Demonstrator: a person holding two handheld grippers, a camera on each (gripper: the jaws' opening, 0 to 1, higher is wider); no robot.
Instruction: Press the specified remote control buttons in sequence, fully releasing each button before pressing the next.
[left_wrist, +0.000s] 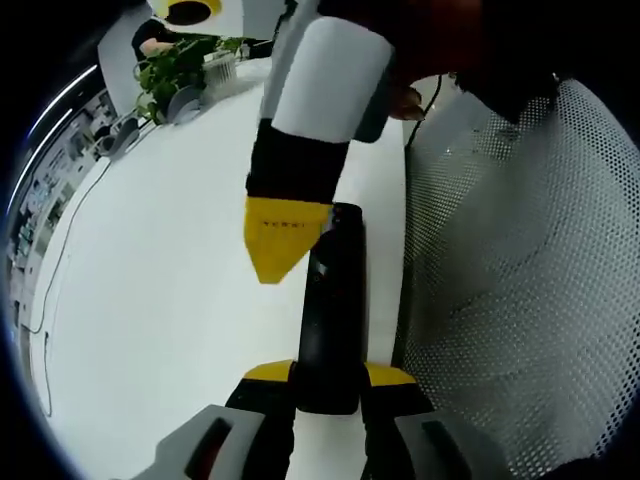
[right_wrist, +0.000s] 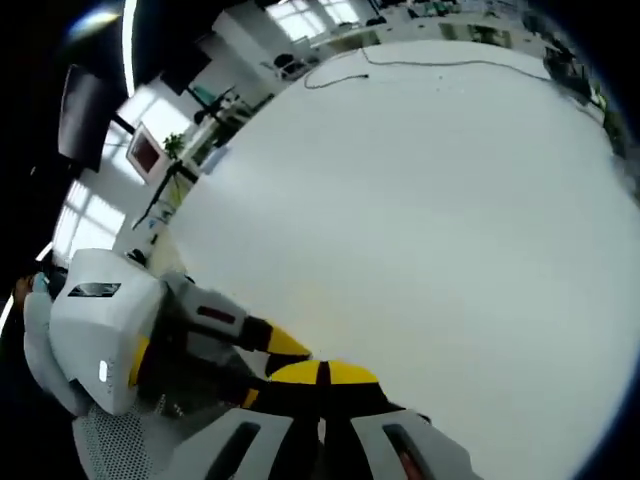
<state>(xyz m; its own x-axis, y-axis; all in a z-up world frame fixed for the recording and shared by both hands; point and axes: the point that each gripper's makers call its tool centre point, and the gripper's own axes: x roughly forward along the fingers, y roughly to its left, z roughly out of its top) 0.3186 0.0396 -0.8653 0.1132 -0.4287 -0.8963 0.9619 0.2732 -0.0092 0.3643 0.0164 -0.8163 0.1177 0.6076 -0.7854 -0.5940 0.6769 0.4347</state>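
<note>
In the left gripper view my left gripper (left_wrist: 330, 376) is shut on the near end of a long black remote control (left_wrist: 332, 290), one yellow-tipped jaw on each side. The remote points away from me over the white table (left_wrist: 150, 300). My right gripper (left_wrist: 284, 240) comes down from the top of that view with its yellow jaws shut into one wedge, the tip resting against the remote's left edge near its far end. In the right gripper view my right gripper (right_wrist: 322, 375) shows its tips pressed together, and the left gripper (right_wrist: 272, 348) sits just to its left.
A white mesh chair back (left_wrist: 520, 280) stands close along the table's right edge. At the far end are a potted plant (left_wrist: 178, 62) and small desk items. A thin cable (right_wrist: 400, 64) lies across the far side of the table.
</note>
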